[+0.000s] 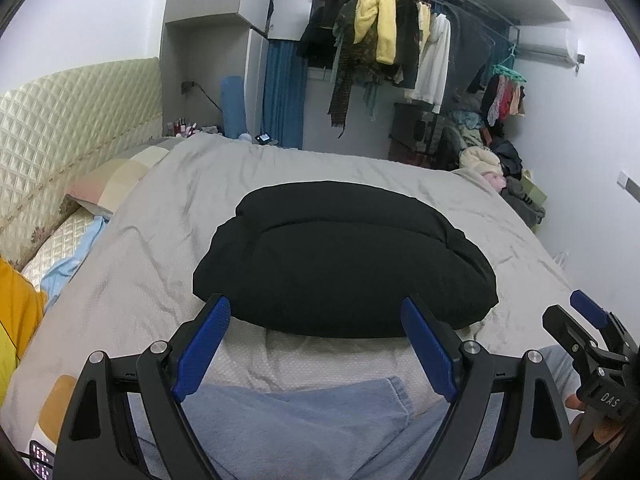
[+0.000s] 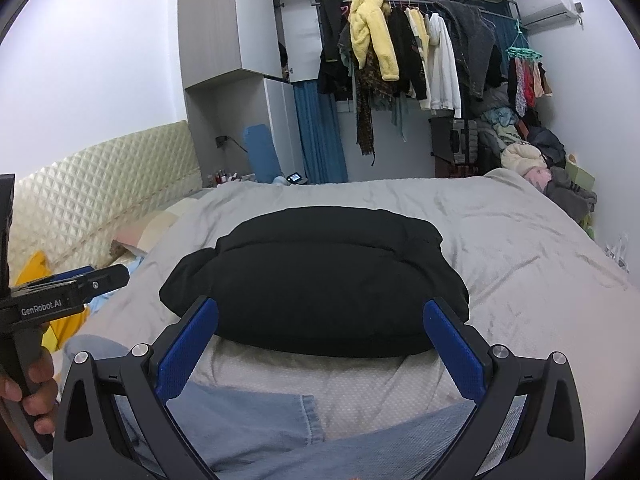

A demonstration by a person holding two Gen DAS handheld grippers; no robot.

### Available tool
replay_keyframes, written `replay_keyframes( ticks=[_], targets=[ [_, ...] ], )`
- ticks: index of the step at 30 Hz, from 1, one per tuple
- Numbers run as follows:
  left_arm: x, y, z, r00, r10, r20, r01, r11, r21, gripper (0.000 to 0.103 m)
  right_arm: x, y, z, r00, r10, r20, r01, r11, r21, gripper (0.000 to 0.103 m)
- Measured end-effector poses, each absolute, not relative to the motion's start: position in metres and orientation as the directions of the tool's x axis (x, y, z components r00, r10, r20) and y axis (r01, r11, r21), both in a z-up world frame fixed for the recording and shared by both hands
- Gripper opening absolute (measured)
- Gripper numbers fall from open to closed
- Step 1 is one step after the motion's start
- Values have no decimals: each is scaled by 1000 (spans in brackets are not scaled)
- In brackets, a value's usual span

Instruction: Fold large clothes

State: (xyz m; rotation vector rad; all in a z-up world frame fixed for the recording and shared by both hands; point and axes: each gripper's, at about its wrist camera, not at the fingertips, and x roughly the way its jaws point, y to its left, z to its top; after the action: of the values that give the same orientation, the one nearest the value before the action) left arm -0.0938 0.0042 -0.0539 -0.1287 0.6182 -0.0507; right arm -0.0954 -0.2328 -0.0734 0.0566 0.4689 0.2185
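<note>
A black garment lies folded into a thick rounded bundle on the grey bedspread. My left gripper hovers just before the bundle's near edge, open, nothing between its blue pads. My right gripper is likewise open at the near edge, its blue pads bare. In the left wrist view the right gripper shows at the right edge. In the right wrist view the left gripper sits at the left, held by a hand.
Light blue denim legs lie under the grippers. A quilted headboard, pillows and yellow cloth are on the left. Beyond the bed a rack of hanging clothes and a clothes pile stand at the wall.
</note>
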Motion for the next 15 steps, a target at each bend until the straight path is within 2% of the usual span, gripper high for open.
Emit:
replay_keyframes(
  ticks=[15],
  targets=[
    [-94, 7, -52, 812, -81, -578, 1, 991, -137, 88, -96, -232, -74, 869, 219, -444, -194, 976, 101, 103]
  ],
)
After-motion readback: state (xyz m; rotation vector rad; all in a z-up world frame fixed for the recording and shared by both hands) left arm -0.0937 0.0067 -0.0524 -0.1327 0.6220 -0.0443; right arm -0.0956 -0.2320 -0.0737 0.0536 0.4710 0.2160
